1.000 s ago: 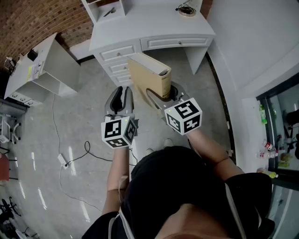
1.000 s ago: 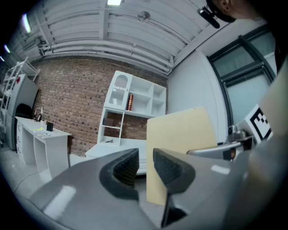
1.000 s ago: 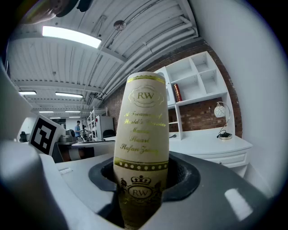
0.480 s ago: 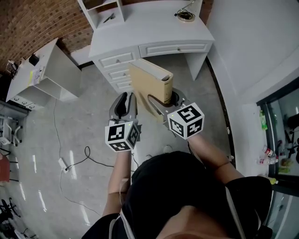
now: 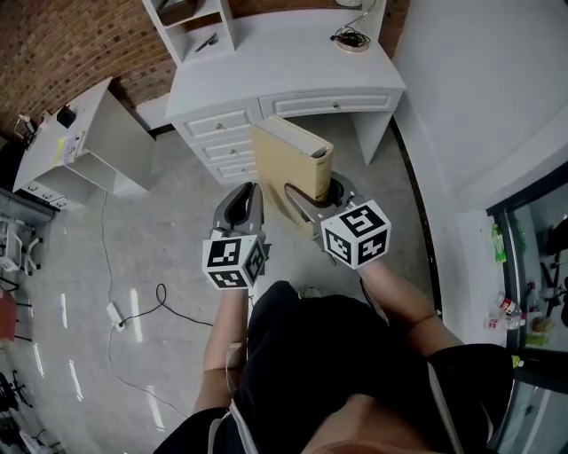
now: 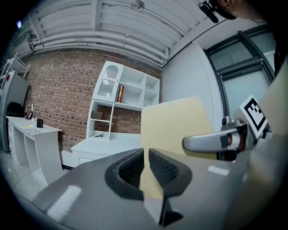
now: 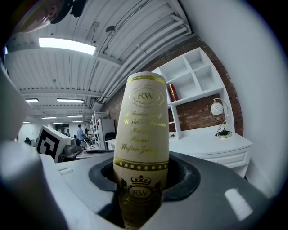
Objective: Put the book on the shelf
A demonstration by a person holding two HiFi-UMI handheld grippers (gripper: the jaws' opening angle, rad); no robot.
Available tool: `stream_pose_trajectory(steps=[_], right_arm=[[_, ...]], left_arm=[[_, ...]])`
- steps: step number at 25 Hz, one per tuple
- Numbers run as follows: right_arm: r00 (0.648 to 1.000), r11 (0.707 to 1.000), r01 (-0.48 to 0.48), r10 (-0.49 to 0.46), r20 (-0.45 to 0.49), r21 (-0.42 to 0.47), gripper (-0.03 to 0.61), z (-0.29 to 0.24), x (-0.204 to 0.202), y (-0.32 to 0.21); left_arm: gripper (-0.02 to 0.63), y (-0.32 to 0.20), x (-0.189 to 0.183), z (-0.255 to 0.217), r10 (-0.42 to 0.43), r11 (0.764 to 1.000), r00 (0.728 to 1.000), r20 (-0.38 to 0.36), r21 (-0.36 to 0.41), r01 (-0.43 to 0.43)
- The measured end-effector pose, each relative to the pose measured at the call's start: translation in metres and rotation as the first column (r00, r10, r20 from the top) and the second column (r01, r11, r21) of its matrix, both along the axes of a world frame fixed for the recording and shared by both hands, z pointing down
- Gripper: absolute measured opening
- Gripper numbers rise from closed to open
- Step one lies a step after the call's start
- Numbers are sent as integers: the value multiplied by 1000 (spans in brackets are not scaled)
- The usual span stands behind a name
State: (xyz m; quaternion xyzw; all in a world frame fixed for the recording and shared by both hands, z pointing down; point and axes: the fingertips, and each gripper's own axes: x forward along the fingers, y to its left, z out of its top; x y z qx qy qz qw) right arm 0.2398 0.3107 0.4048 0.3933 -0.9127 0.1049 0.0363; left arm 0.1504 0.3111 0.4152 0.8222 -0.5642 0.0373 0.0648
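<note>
Between the jaws of my right gripper [image 5: 312, 200] sits the book [image 5: 289, 162], and I've got it clamped. Both pads press against its covers low down near the spine. It's a tan hardback standing upright in the air, gold lettering and a crest running up the spine that faces straight back at me in the right gripper view. From the head view the book hangs over the floor [image 5: 160, 239], just in front of the white desk [image 5: 284, 62] and its drawers, touching neither.

My left gripper [image 5: 241, 202] is just beside it, on the left, clenched on nothing: its ribbed pads stand almost together with only a slit between them, and the book's plain cover shows beyond that slit, not in it.

Further out, the white shelf unit [image 5: 191, 22] stands on the back left of the desk against the brick wall [image 5: 62, 44]; in the left gripper view one reddish book [image 6: 120, 93] stands in an upper compartment. Some coiled cord lies on the desk's right end. Off to my left is a low white cabinet [image 5: 80, 133], and a black cable [image 5: 155, 306] trails across the floor.
</note>
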Motion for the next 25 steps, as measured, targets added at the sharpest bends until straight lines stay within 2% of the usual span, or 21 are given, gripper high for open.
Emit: stream_pose_trajectory(steps=[7, 13, 18, 25], right_arm=[[1000, 1000, -6, 6, -5, 8, 227, -6, 8, -20], [1000, 1000, -19, 19, -3, -3, 227, -1, 3, -48], [1000, 1000, -13, 13, -11, -11, 227, -1, -13, -72], [1000, 999, -17, 16, -23, -28, 227, 1, -51, -122]], left_arm=[[28, -24, 5, -7, -7, 1000, 1000, -2, 12, 7], [20, -53, -2, 0, -10, 1000, 1000, 8, -9, 11], [11, -77, -20, -5, -25, 1000, 1000, -8, 3, 25], [11, -124, -60, -1, -32, 999, 999, -17, -20, 32]])
